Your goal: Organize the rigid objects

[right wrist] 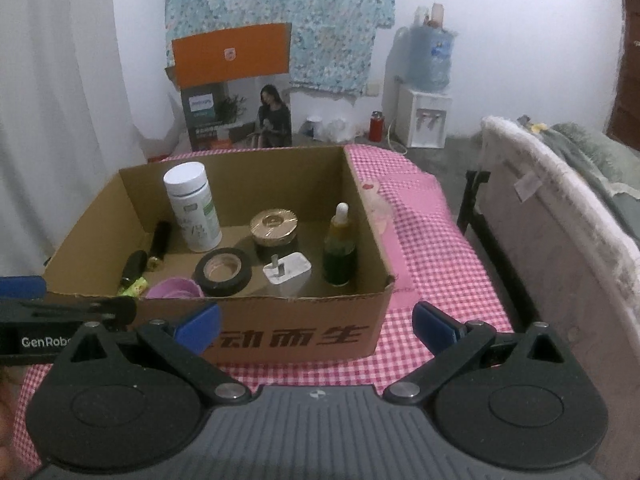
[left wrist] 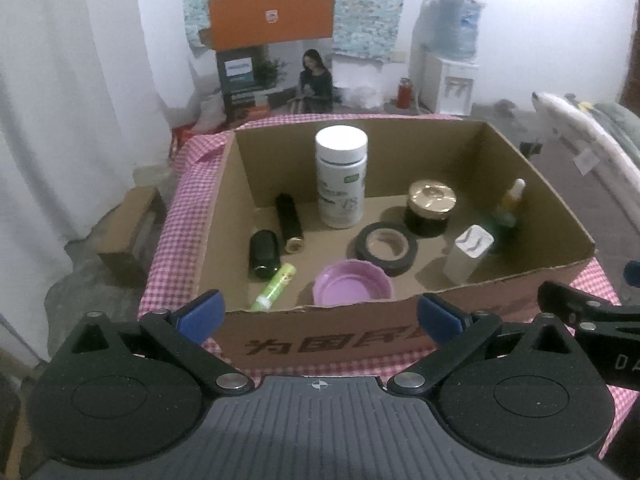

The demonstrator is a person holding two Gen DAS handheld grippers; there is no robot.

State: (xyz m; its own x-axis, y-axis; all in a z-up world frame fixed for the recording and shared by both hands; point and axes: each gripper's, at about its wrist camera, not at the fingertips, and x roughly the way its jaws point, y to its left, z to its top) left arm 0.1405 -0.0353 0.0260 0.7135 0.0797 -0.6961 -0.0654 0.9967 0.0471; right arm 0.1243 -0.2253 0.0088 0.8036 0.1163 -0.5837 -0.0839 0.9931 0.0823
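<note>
Where bottles stand, brown cardboard box (left wrist: 400, 344).

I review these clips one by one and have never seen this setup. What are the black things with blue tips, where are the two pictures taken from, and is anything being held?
Each picture comes from a camera mounted on a handheld two-finger gripper, looking forward along its blue-tipped fingers. The left gripper and right gripper are both open and hold nothing. Ahead is a cardboard box on a pink checked cloth. Inside it: a white bottle, tape roll, purple lid, gold-lidded jar, dropper bottle and white charger.
</note>
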